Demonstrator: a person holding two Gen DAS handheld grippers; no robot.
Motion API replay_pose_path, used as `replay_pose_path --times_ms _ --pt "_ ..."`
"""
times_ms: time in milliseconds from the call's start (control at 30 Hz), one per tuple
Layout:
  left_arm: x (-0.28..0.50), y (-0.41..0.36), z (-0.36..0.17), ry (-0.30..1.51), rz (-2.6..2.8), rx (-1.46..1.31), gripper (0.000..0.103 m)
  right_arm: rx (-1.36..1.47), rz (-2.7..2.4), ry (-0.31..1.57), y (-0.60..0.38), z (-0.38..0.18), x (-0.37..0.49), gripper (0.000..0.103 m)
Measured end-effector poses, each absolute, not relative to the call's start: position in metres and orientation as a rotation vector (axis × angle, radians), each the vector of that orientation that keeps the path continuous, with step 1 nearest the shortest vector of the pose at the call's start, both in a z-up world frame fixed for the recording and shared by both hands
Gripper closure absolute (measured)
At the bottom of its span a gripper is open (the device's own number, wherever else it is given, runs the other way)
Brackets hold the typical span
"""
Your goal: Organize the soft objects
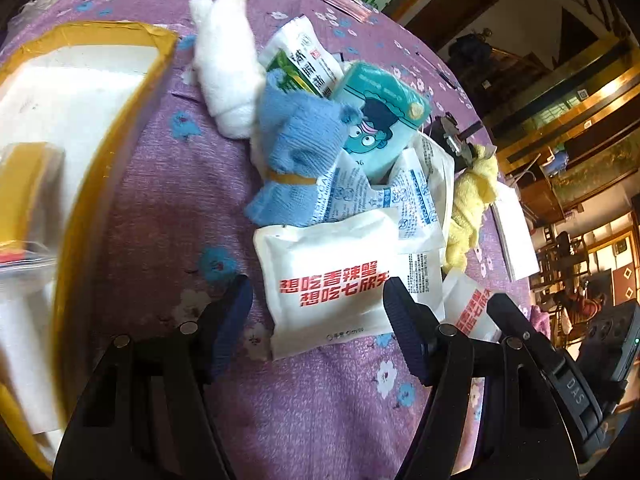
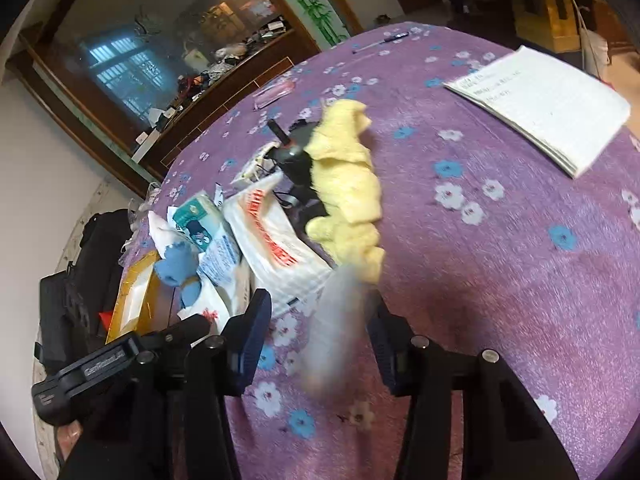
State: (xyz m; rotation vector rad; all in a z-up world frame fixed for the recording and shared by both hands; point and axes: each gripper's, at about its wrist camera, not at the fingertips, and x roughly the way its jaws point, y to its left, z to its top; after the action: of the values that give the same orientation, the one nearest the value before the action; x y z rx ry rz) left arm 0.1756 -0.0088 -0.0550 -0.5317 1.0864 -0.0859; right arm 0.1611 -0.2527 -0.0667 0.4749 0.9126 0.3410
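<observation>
Two claws hover over the purple flowered surface: the left claw spread above a white red-lettered packet, the right claw parted around a blurred grey object beside the yellow cloth.

Left gripper jaws wide, straddling white red-lettered packet; blue cloth roll behind.

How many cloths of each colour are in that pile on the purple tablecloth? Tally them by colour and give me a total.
White cloth: 1
Blue cloth: 1
Yellow cloth: 1
Total: 3
</observation>
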Motion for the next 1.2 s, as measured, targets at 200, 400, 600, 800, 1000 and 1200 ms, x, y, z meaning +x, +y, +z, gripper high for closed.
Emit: replay_pose_path --times_ms 200,400,600,800,1000,1200 --pt "0.159 -0.011 -0.046 1.053 -0.077 -0.536 0.076 0.505 0.353 0.946 -0.259 -0.080 0.166 0.075" --pt "0.136 -0.019 -0.032 0.977 -0.186 -0.582 0.093 0.493 0.397 0.921 -0.254 -0.076 0.157 0.086" --pt "0.144 -0.033 -0.031 0.972 -0.204 -0.560 0.092 0.458 0.417 0.900 -0.248 -0.072 0.151 0.089" --pt "0.142 -0.033 -0.030 0.952 -0.210 -0.583 0.094 0.449 0.427 0.881 -0.248 -0.068 0.144 0.091" --pt "0.096 -0.019 -0.005 0.879 -0.272 -0.628 0.096 0.424 0.447 0.822 -0.248 -0.049 0.132 0.096" --pt "0.039 0.018 0.025 0.798 -0.242 -0.688 0.096 0.404 0.515 0.784 -0.232 -0.031 0.115 0.096"
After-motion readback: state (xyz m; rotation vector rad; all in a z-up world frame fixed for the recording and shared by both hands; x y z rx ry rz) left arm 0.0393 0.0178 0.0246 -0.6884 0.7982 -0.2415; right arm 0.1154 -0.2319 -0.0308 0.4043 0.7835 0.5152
